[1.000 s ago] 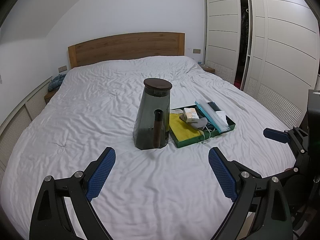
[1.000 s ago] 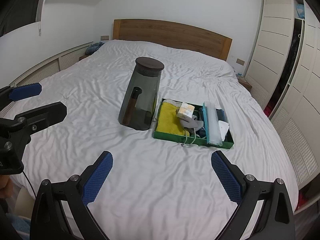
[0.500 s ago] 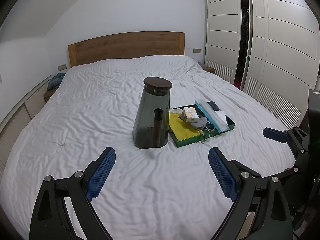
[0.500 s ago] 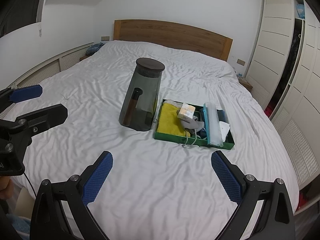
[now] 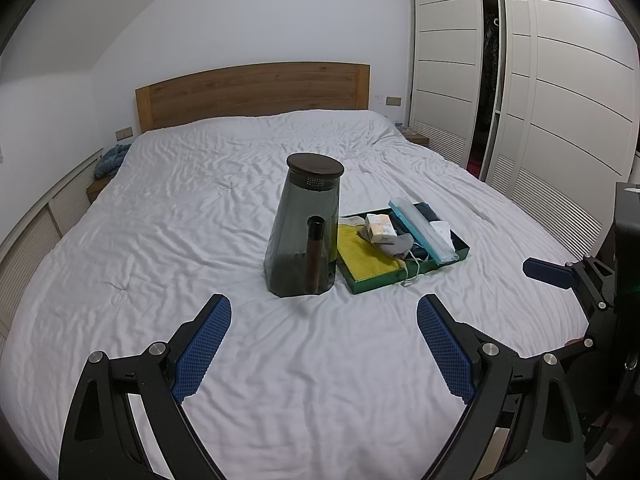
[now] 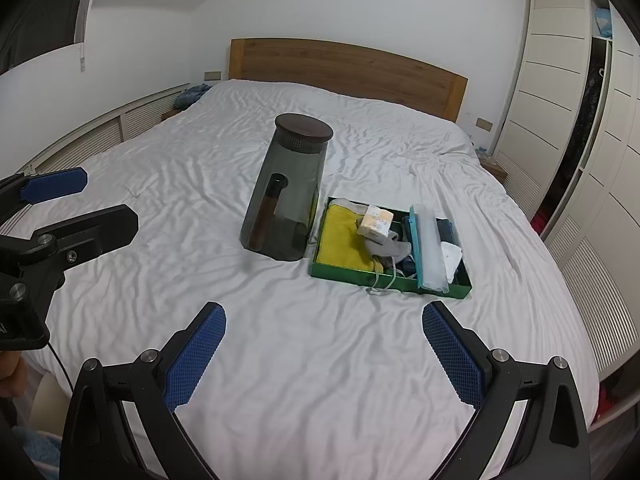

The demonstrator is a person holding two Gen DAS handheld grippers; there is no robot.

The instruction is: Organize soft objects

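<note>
Left wrist view: the left gripper (image 5: 323, 322) has its jaws spread wide over the white duvet (image 5: 192, 216), its blue pads bare, nothing between them and nothing touched. At 12 o'clock from it stands a smoked-grey pitcher (image 5: 302, 228) with a dark round lid, upright, its dark handle facing the camera. Just beside the pitcher, at about 1 o'clock from the gripper, lies a green tray (image 5: 404, 278) flat on the bed. The tray holds the soft things: a yellow cloth (image 5: 362, 250) filling its near-left part, a grey sock (image 5: 394, 245) bunched in the middle, a small tissue pack (image 5: 380, 227) resting on the sock, a long pale-blue case (image 5: 424, 230) lying across dark folded fabric, and a white folded item at the far right end. A white cord trails over the tray's near rim onto the duvet. At 3 o'clock, the other gripper's blue-padded finger shows at the frame edge.

Right wrist view: the right gripper (image 6: 324, 324) is likewise fully spread and holds nothing, hovering over bare duvet. The pitcher (image 6: 286, 196) sits at 12 o'clock, the tray (image 6: 340, 274) at 1 o'clock, well apart from the pads. A wooden headboard (image 6: 344, 68) closes the bed's far end; a white wardrobe (image 6: 560, 92) lines the right wall.
</note>
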